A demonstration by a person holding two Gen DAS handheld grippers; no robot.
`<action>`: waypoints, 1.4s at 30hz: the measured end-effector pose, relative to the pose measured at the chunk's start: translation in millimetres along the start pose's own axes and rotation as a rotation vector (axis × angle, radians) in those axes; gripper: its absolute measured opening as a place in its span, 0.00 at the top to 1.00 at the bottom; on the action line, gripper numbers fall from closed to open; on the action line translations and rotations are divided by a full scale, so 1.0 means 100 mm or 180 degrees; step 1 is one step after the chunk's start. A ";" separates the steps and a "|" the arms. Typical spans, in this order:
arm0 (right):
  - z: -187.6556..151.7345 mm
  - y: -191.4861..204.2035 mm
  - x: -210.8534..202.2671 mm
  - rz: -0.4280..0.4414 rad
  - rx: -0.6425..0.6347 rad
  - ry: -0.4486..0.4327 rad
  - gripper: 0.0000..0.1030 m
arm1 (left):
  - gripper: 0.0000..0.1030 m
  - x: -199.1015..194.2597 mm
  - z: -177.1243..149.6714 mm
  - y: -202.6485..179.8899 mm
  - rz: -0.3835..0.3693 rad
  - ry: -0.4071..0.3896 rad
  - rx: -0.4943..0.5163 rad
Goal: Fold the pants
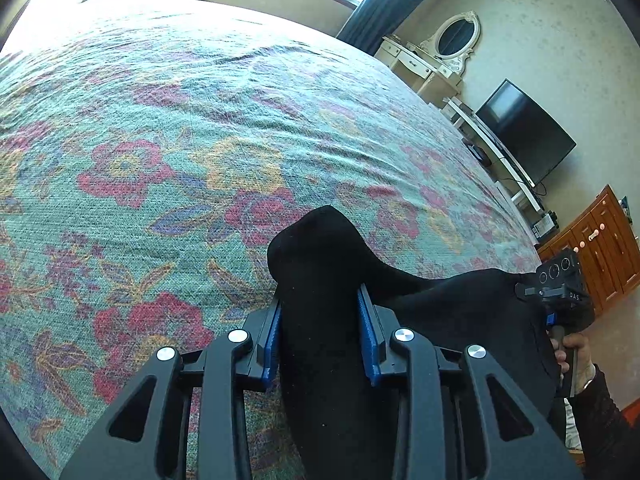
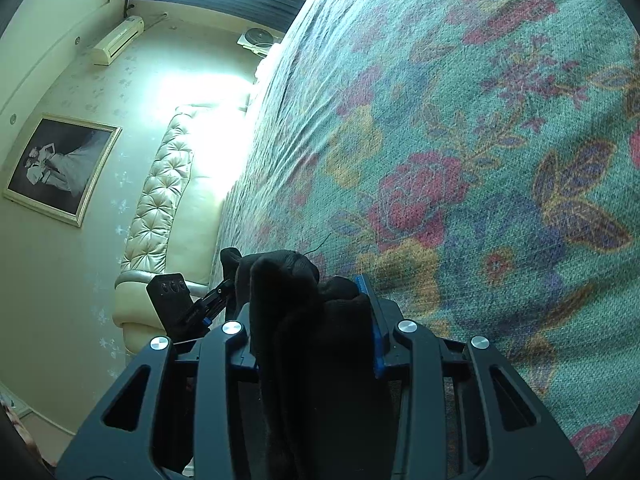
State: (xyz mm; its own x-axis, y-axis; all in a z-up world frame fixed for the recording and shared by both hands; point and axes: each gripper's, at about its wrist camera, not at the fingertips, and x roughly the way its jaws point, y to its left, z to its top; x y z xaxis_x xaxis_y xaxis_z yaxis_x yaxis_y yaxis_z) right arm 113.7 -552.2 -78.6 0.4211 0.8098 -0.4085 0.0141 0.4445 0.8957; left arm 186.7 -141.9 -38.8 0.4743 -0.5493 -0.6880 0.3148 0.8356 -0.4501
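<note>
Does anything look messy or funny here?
Only a little. The black pants are bunched into lumps between the fingers of the left gripper and the right gripper, not spread flat. The bedspread has a few wrinkles. Nothing looks torn or spilled.

The only lettering that can be read is "DAS", in small pale capitals on the dark body of the right gripper (image 1: 562,292), seen at the right edge of the left wrist view just beside the black pants (image 1: 320,280). Three round dials or lenses sit on the housing above those letters, but no figures on them can be made out. In the right wrist view, the left gripper (image 2: 192,308) at lower left shows a similar dark housing whose markings are too small to read. The framed picture (image 2: 60,168) at far left carries no legible caption.
</note>
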 end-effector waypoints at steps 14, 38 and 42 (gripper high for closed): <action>0.06 0.22 0.10 -0.0063 -0.0083 -0.0041 0.67 | 0.73 -0.12 0.02 -0.07 0.0104 -0.0116 0.0024; 0.37 0.47 0.53 -0.0026 -0.0152 0.0028 0.67 | 0.74 -0.20 0.24 0.17 0.0251 -0.0197 -0.0138; 0.46 0.51 0.63 -0.0012 -0.0159 0.0049 0.67 | 0.74 -0.18 0.31 0.26 0.0292 -0.0194 -0.0165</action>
State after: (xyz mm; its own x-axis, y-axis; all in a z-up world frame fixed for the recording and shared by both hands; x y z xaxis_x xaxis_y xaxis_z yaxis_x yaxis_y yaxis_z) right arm 182.3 -496.0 -50.4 0.4070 0.8138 -0.4148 -0.0298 0.4657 0.8844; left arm 211.7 -110.6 -20.7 0.5487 -0.4684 -0.6924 0.2258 0.8805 -0.4168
